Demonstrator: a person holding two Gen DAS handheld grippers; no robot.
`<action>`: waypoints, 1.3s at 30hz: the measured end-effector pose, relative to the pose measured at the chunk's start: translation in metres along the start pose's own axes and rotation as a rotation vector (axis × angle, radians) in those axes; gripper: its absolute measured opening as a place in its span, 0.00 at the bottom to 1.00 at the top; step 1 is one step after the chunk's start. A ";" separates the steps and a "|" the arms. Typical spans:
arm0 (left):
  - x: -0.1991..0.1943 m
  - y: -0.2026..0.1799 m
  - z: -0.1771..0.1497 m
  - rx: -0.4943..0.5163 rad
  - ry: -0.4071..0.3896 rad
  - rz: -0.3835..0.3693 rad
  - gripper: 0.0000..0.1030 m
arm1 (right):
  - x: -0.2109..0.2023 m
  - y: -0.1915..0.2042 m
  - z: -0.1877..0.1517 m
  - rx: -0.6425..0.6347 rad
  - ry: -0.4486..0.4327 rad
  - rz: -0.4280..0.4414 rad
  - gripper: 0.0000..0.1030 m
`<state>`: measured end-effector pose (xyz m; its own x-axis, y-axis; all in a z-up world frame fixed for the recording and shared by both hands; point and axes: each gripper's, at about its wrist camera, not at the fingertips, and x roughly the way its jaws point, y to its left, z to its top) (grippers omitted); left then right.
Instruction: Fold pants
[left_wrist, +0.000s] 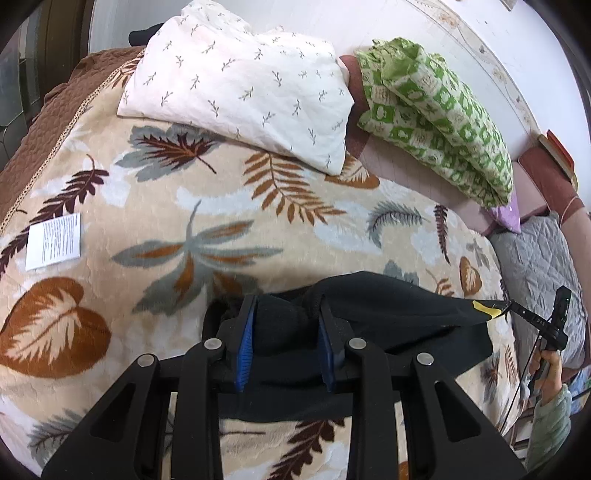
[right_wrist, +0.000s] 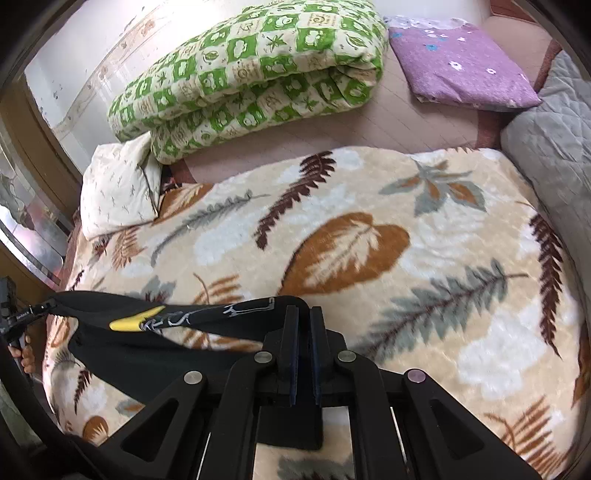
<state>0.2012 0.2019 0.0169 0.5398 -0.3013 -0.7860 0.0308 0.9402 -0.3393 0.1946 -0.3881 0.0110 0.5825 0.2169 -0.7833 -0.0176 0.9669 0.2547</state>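
Black pants (left_wrist: 388, 310) with a yellow mark hang stretched between my two grippers above the leaf-patterned blanket (left_wrist: 207, 221). My left gripper (left_wrist: 286, 332) is shut on a bunched black end of the pants, held between its blue pads (left_wrist: 243, 343). My right gripper (right_wrist: 303, 347) is shut on the other end of the pants (right_wrist: 155, 317), which run off to the left with white lettering and a yellow patch (right_wrist: 129, 323). The right gripper also shows in the left wrist view (left_wrist: 554, 317), far right.
A white pillow (left_wrist: 240, 85) and a folded green quilt (left_wrist: 436, 110) lie at the head of the bed. A folded purple cloth (right_wrist: 461, 66) and a grey quilted pad (right_wrist: 554, 140) lie at the right. A white label (left_wrist: 53, 242) sits on the blanket.
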 end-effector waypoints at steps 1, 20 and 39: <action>0.001 0.001 -0.003 0.001 0.003 0.001 0.26 | 0.000 -0.002 -0.006 0.003 0.006 -0.004 0.04; 0.017 0.017 -0.050 -0.009 0.050 0.004 0.26 | 0.034 -0.019 -0.060 0.112 0.124 0.077 0.33; 0.001 0.016 -0.046 0.029 0.023 -0.010 0.26 | 0.004 0.005 -0.052 0.010 0.077 0.031 0.03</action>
<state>0.1631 0.2089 -0.0127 0.5197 -0.3142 -0.7945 0.0607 0.9411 -0.3326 0.1544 -0.3750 -0.0204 0.5175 0.2572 -0.8161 -0.0264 0.9581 0.2853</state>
